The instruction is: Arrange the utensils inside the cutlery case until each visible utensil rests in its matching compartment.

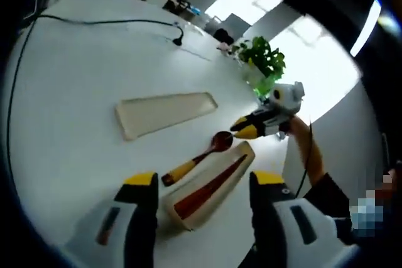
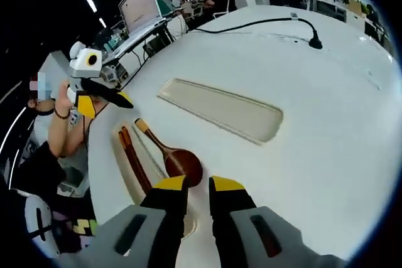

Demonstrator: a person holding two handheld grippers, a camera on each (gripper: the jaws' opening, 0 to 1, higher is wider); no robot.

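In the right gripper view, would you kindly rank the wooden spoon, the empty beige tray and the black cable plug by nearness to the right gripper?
From the right gripper:
1. Wooden spoon, bowl just ahead of the jaws.
2. Empty beige tray, mid-table.
3. Black cable plug, far table end.

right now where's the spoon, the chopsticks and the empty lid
spoon (image 2: 182, 161), right gripper view, on its bowl
chopsticks (image 1: 210, 186), left gripper view, mid-length
lid (image 2: 220, 110), right gripper view, its inner floor

Both grippers have pale grey bodies with a dark slot on each arm, and black jaws capped in yellow: the left gripper (image 1: 204, 196) and the right gripper (image 2: 198, 196). The person wears a dark sleeve (image 1: 326, 199) and a dark wristband (image 2: 60, 115).
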